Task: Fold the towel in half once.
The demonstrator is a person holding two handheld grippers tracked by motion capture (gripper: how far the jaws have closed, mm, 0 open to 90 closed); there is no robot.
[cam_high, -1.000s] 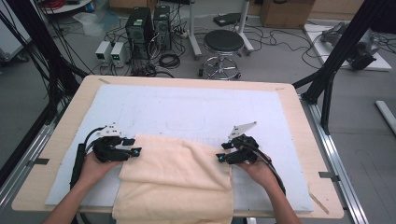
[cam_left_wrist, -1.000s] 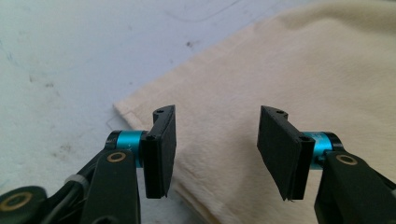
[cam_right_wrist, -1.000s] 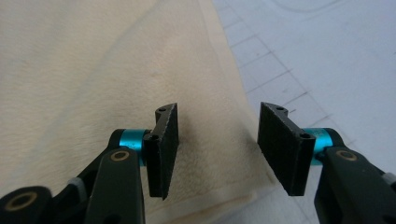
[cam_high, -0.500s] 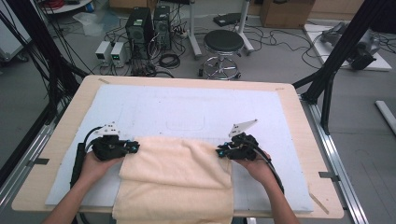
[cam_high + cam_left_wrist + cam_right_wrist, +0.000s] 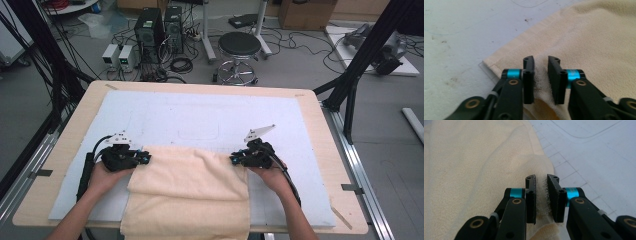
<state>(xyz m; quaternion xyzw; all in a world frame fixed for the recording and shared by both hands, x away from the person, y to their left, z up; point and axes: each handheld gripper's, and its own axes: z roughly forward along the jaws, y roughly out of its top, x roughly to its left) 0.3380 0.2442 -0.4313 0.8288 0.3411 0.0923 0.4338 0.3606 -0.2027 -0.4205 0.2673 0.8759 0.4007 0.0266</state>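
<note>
A cream towel [image 5: 190,185] lies folded on the white mat [image 5: 200,115], and its near end hangs over the table's front edge. My left gripper [image 5: 145,159] is at the towel's left edge and my right gripper [image 5: 234,160] at its right edge, both lying low and pointing inward. In the left gripper view the jaws [image 5: 541,60] have just been closing and pinch a ridge of towel [image 5: 599,37] near its corner. In the right gripper view the jaws [image 5: 541,178] have likewise just closed and squeeze a raised fold of towel [image 5: 474,170].
The wooden table [image 5: 330,150] borders the mat on all sides. Beyond its far edge a black stool [image 5: 240,47], computer towers [image 5: 160,25] and cables stand on the floor. Black frame posts [image 5: 360,65] rise at the right.
Both grippers' jaws have drawn in on the towel's side edges. Both hands have stayed where they were, and the towel lies as before.
</note>
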